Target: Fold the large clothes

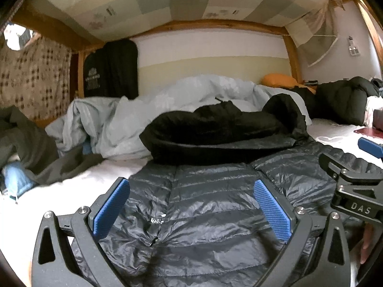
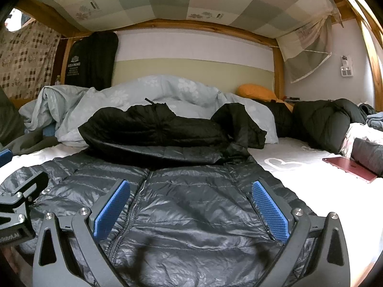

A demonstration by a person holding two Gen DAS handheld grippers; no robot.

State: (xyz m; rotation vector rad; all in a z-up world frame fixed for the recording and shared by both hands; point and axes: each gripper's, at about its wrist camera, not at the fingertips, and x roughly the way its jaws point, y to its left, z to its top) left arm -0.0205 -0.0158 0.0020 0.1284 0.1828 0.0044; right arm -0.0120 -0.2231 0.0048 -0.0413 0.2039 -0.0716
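Two hand-held grippers hovered over the dark puffer jacket (image 1: pixel 203 215), both with jaws spread wide and holding nothing. We logged the left hand-held gripper (image 1: pixel 191 208) above the jacket's zipper line, blue pads well apart. We logged the right hand-held gripper (image 2: pixel 191 209) above the jacket's right front panel, near a pocket zip, also gaping. The jacket lay flat, zipped, front up, on the white bed sheet (image 2: pixel 299 167), spread across the near part of the bed. Its black hood (image 2: pixel 167 129) sat bunched at the far end, against the pale blue duvet (image 2: pixel 143 88). A red flat item (image 2: pixel 352 167) lay on the sheet to the right. Another dark jacket (image 2: pixel 330 122) lay heaped at far right, beside an orange pillow (image 2: pixel 256 92). Whether either gripper touched the fabric, we could not tell.
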